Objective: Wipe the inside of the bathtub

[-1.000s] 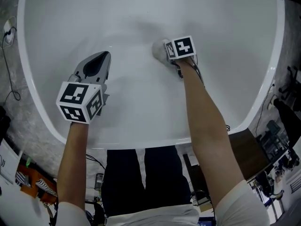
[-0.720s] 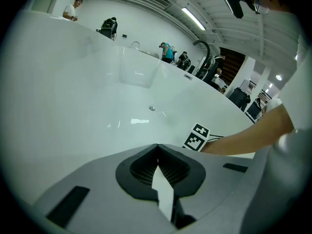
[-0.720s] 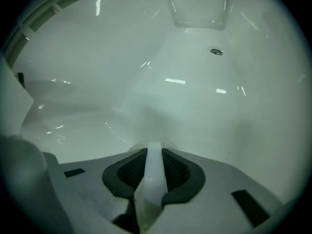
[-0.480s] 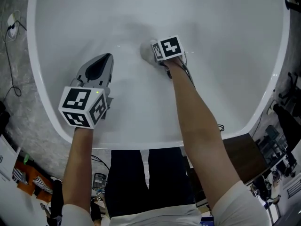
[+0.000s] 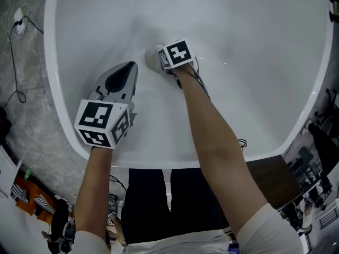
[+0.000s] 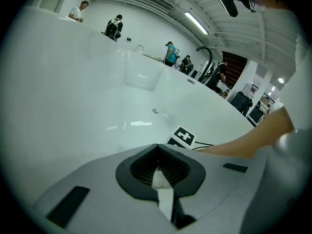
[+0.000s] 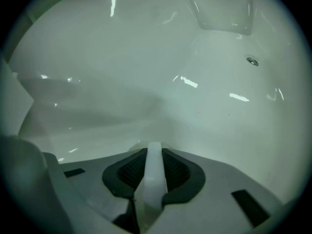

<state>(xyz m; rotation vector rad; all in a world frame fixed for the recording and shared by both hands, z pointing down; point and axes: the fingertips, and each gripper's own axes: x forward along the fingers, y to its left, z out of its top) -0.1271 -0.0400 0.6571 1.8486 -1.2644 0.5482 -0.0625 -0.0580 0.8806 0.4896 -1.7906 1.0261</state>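
The white bathtub (image 5: 254, 89) fills the head view, and both grippers are inside it. My right gripper (image 5: 152, 62) is low on the tub floor, near the left wall. It is shut on a pale cloth (image 5: 150, 60), which shows as a white strip (image 7: 153, 167) between the jaws in the right gripper view. My left gripper (image 5: 126, 70) hovers by the near left rim (image 5: 74, 136), about a hand's width from the right one. Its jaws are shut, and a small white scrap (image 6: 163, 191) sits pinched between them. The right gripper's marker cube (image 6: 183, 136) shows just beyond.
A small round metal fitting (image 7: 252, 61) sits on the tub wall ahead, also seen as a fitting (image 6: 155, 111) from the left gripper. A grey stone floor with a cable (image 5: 16, 67) lies left of the tub. Dark furniture (image 5: 275, 179) stands at the near right.
My right gripper has slid the cloth leftward across the tub floor, toward the left wall. The left gripper has stayed about where it was, near the rim.
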